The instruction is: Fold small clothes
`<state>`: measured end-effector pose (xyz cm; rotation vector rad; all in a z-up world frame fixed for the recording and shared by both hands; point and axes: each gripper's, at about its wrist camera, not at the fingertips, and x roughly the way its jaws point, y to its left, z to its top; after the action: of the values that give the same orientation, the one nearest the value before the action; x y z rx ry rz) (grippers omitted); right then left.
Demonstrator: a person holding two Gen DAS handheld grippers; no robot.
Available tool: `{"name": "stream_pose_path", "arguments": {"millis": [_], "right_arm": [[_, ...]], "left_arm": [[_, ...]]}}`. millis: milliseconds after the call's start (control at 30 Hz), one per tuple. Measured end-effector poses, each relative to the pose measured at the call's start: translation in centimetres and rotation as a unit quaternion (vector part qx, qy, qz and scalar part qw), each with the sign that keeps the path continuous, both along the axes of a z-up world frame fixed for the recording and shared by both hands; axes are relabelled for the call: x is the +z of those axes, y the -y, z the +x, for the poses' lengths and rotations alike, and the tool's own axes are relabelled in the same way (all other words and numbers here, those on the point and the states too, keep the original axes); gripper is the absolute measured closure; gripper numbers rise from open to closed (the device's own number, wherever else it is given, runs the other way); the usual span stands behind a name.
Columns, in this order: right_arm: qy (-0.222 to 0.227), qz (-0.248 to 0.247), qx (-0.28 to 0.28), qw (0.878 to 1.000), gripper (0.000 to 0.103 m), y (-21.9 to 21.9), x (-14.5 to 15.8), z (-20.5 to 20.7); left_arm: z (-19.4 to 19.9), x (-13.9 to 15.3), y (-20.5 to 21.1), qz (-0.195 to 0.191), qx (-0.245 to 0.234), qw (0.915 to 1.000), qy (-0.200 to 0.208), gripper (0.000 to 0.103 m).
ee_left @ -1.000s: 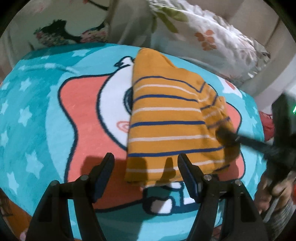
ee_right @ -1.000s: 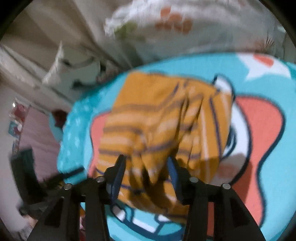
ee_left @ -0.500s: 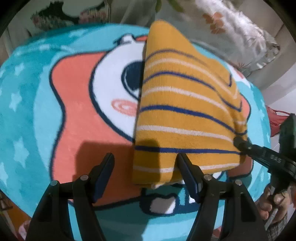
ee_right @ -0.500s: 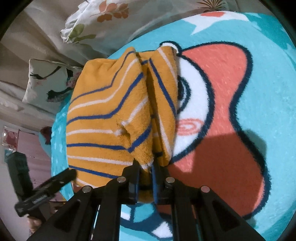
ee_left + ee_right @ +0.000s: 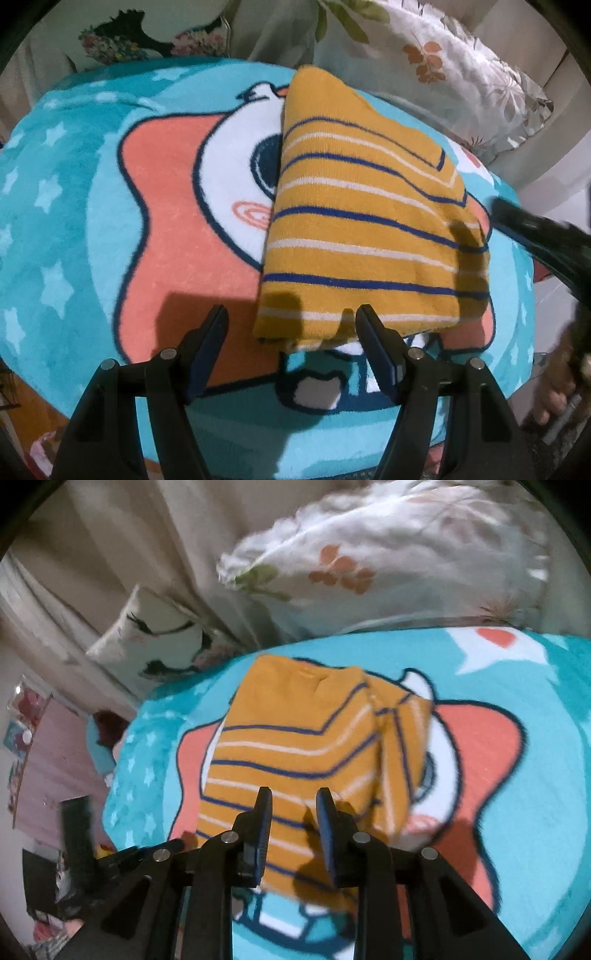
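Note:
A small orange top with blue and white stripes (image 5: 369, 229) lies folded on the teal cartoon blanket (image 5: 74, 221). My left gripper (image 5: 291, 314) hovers open over its near left corner, pads clear of the cloth. In the right wrist view the same top (image 5: 295, 746) lies below my right gripper (image 5: 294, 795). Its jaws are opening, and nothing is pinched between them. The right gripper's dark body (image 5: 546, 240) shows blurred at the top's right edge, held by a hand (image 5: 557, 387).
A floral pillow (image 5: 443, 66) and a pillow with a dark print (image 5: 155, 638) lean behind the blanket (image 5: 535, 775). The blanket drops off at its near and right edges. The left gripper's body (image 5: 77, 834) shows at the lower left.
My right gripper let go of the folded edge it was pinching, opened and lifted away. The top now lies flat. The left gripper stayed where it was.

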<state>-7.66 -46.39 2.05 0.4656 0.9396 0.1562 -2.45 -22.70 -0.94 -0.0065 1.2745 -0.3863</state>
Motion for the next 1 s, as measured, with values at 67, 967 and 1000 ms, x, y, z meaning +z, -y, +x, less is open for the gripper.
{"name": "stream_pose_path", "arguments": {"millis": [67,967,1000], "right_arm": [[-0.016,-0.004,-0.005,1.0,0.075,0.0,-1.7,1.6],[-0.061,-0.032,-0.13,0.989,0.058,5.3,-5.6,-5.6],[-0.059,-0.035,-0.131,0.989,0.058,5.2,-5.5,-5.7]], "left_arm": [[-0.3,1.0,-0.4,0.006,0.005,0.9998,0.018,0.033],[-1.5,1.4,2.0,0.038,-0.01,0.9989,0.027,0.029],[-1.7,1.5,2.0,0.042,-0.011,0.9986,0.029,0.029]]}}
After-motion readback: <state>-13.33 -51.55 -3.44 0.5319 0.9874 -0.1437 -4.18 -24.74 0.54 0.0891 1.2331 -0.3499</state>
